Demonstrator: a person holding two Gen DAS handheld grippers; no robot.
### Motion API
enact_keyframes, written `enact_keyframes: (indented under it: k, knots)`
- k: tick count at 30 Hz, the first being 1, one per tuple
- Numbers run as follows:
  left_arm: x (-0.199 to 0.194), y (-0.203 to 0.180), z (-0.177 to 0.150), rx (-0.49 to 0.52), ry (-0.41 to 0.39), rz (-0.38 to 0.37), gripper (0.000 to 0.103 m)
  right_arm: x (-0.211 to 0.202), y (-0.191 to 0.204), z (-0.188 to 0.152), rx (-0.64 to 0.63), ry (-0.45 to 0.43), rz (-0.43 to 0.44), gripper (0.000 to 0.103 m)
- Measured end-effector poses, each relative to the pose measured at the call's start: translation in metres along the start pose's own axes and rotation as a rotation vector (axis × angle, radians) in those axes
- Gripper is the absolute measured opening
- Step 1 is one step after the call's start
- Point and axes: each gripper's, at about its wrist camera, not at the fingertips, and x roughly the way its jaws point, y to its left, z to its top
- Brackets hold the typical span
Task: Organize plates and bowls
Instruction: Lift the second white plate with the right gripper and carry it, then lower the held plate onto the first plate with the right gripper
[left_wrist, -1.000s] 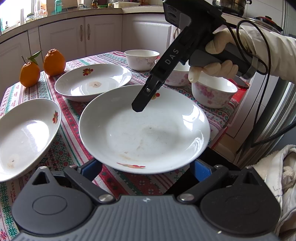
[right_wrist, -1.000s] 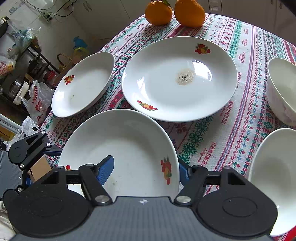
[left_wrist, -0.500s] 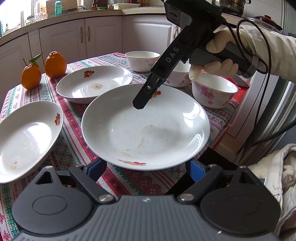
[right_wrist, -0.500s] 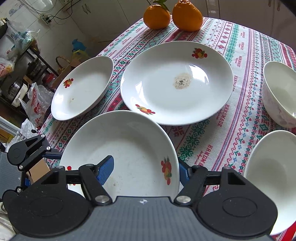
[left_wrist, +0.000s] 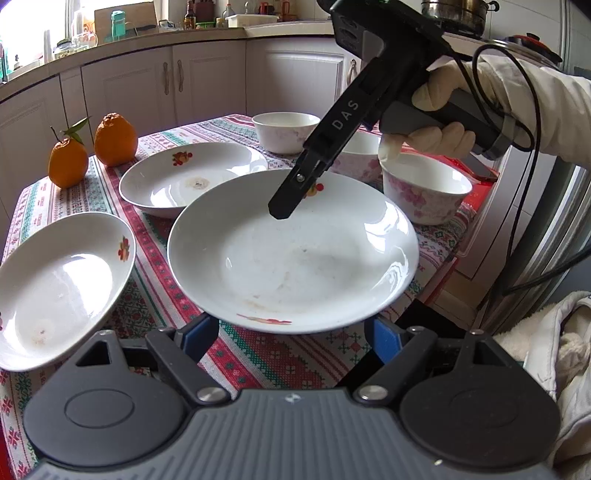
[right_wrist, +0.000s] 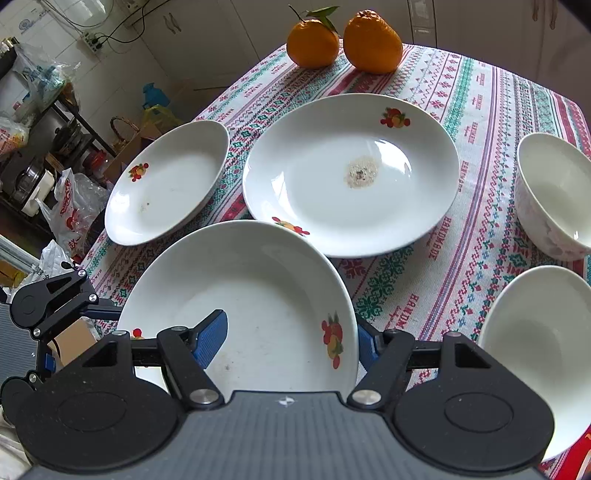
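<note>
A large white plate (left_wrist: 295, 254) with fruit prints is held tilted above the patterned tablecloth (left_wrist: 258, 354); it also shows in the right wrist view (right_wrist: 258, 295). My right gripper (right_wrist: 291, 343) straddles its rim, one blue pad inside, one outside, apparently shut on it; one black finger (left_wrist: 291, 199) shows over the plate. My left gripper (left_wrist: 291, 336) is open just below the plate's near edge. A second large plate (right_wrist: 351, 173) with a food stain and a smaller plate (right_wrist: 166, 181) lie on the table. White floral bowls (left_wrist: 424, 188) stand at the right.
Two oranges (right_wrist: 343, 40) sit at the table's far corner. Bowls (right_wrist: 554, 195) stand along the right side. White kitchen cabinets (left_wrist: 166, 85) lie behind. Bags and a rack (right_wrist: 48, 140) stand on the floor left of the table.
The held plate has risen and tilted a little, carried by the right gripper. The left gripper has drawn back slightly from the plate's near edge; the views have shifted.
</note>
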Motion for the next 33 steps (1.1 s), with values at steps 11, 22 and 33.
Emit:
enact_keyframes:
  k: [11,22,33]
  knots:
    - [-0.021,0.011,0.003,-0.018,-0.029,0.044,0.086,-0.008,0.023,0.02,-0.055,-0.035,0.0,0.076]
    - [-0.049,0.044,-0.004,-0.08,-0.047,0.14,0.086,0.013,0.064,0.068,-0.161,-0.035,0.037,0.076]
    - [-0.064,0.081,-0.022,-0.158,-0.019,0.238,0.086,0.061,0.101,0.116,-0.252,0.004,0.109,0.076]
